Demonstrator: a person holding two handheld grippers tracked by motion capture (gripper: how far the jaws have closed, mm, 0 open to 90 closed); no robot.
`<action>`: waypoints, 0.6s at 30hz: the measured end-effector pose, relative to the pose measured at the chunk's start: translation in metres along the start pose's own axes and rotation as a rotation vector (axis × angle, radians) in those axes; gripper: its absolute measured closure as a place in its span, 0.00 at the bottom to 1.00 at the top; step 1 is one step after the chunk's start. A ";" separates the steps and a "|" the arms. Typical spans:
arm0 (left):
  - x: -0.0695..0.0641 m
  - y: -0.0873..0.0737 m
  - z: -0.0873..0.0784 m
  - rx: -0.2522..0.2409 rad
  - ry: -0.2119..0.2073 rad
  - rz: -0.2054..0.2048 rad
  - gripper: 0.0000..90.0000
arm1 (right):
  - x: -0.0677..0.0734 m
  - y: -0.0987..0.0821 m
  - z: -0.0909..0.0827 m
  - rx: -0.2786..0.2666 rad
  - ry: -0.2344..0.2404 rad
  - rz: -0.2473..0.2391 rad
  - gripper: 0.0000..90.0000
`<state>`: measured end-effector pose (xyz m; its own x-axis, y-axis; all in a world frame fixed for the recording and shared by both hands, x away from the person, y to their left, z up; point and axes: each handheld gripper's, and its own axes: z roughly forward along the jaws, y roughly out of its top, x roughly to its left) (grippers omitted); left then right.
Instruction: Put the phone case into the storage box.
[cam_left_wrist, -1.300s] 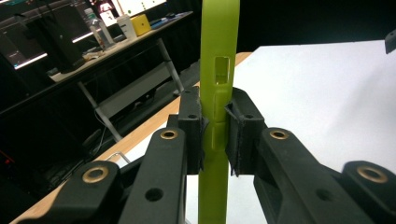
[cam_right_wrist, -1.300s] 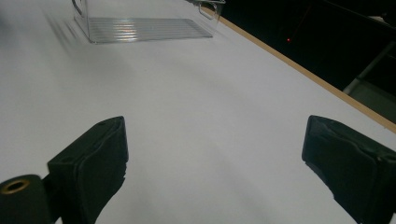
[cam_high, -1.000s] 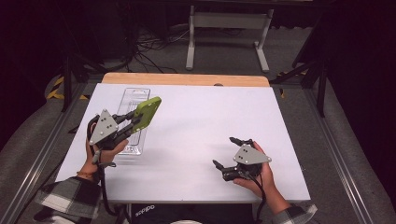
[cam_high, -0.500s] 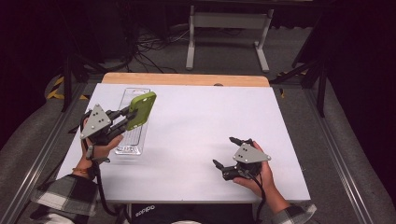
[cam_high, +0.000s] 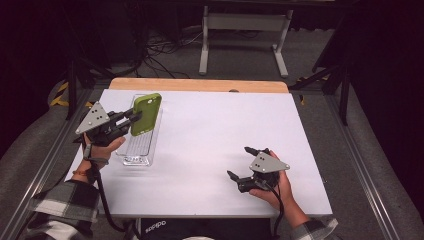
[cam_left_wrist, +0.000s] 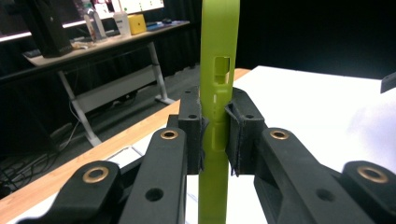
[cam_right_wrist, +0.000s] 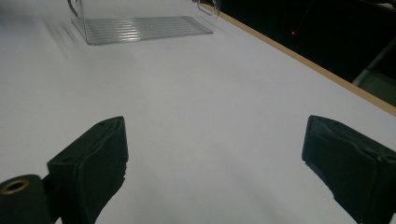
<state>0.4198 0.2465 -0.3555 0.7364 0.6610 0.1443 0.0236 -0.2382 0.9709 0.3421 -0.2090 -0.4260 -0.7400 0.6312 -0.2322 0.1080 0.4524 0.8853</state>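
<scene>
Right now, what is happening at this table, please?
A person works at a white table with a gripper in each hand. The left gripper is clamped on the edge of a green phone case and holds it above a clear plastic tray at the table's left side. The right gripper rests low over the table near the front, jaws open, holding nothing.

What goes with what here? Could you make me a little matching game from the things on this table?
Things:
1. green plastic phone case
2. clear ribbed plastic tray
3. left gripper
4. right gripper

States:
A. jaws open, nothing between them
B. lying flat on the white table
C. held upright, above the tray
D. shut on the case

Pairs: 1-C, 2-B, 3-D, 4-A
</scene>
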 end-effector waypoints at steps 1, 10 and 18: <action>0.003 -0.001 0.002 0.003 -0.005 -0.007 0.87 | 0.000 0.000 0.000 0.002 0.002 0.002 0.09; 0.033 -0.009 0.014 -0.006 -0.018 -0.031 0.87 | 0.001 0.000 0.007 0.023 0.006 0.001 0.09; 0.057 -0.010 0.032 0.021 -0.009 -0.041 0.87 | 0.002 0.000 0.012 0.050 0.007 -0.008 0.09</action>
<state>0.4831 0.2639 -0.3634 0.7407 0.6640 0.1028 0.0678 -0.2261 0.9717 0.3485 -0.2006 -0.4311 -0.7453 0.6234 -0.2363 0.1349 0.4881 0.8623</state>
